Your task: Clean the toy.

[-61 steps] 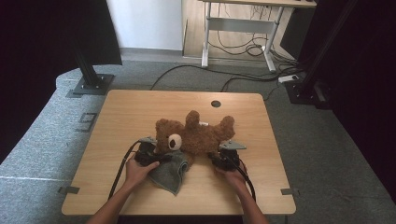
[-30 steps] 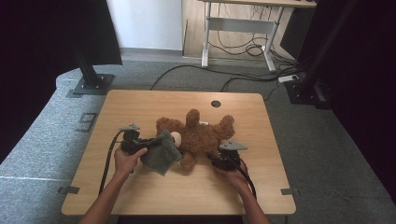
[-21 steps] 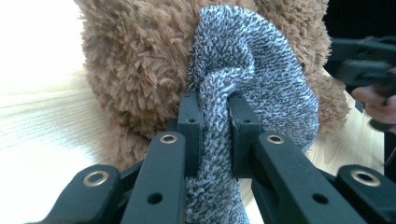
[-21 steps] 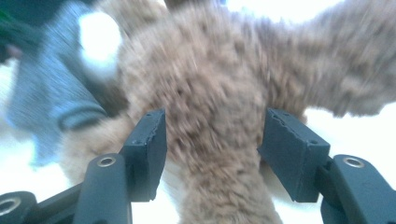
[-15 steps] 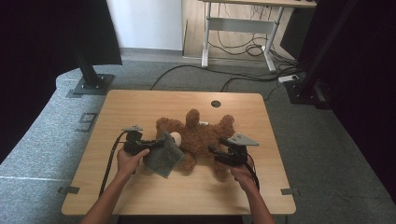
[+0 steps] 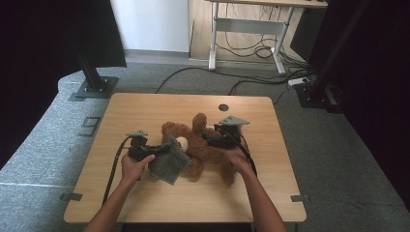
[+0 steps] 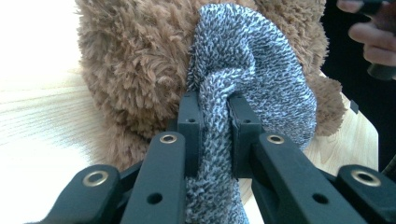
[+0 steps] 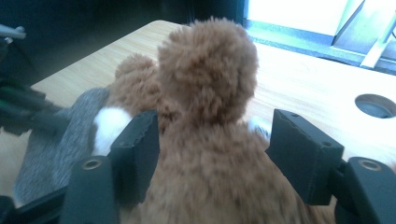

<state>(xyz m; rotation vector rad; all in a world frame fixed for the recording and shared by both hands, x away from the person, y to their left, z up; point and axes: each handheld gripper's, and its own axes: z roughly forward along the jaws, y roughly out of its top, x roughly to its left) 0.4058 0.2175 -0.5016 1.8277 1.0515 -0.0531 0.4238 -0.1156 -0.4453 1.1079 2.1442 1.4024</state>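
Observation:
A brown teddy bear [image 6: 203,145] lies on its back in the middle of the wooden table [image 6: 145,111]. My left gripper [image 6: 167,147] is shut on a grey knitted cloth [image 6: 169,162] beside the bear's head. In the left gripper view a fold of the cloth [image 7: 252,70] is pinched between the pads, right against the bear's fur [image 7: 135,60]. My right gripper [image 6: 205,137] hovers over the bear's belly. Its jaws have just been opening and stand wide on either side of the bear's body [image 8: 210,93], not squeezing it.
A round cable hole [image 6: 223,107] sits near the table's far edge. Beyond the table are a black stand base [image 6: 94,87], floor cables and a desk frame [image 6: 246,29]. Bare tabletop lies to the left and in front of the bear.
My right gripper has risen and moved in over the bear's belly, and its jaws have widened. The left gripper swung left with the cloth two seconds ago and has held still since.

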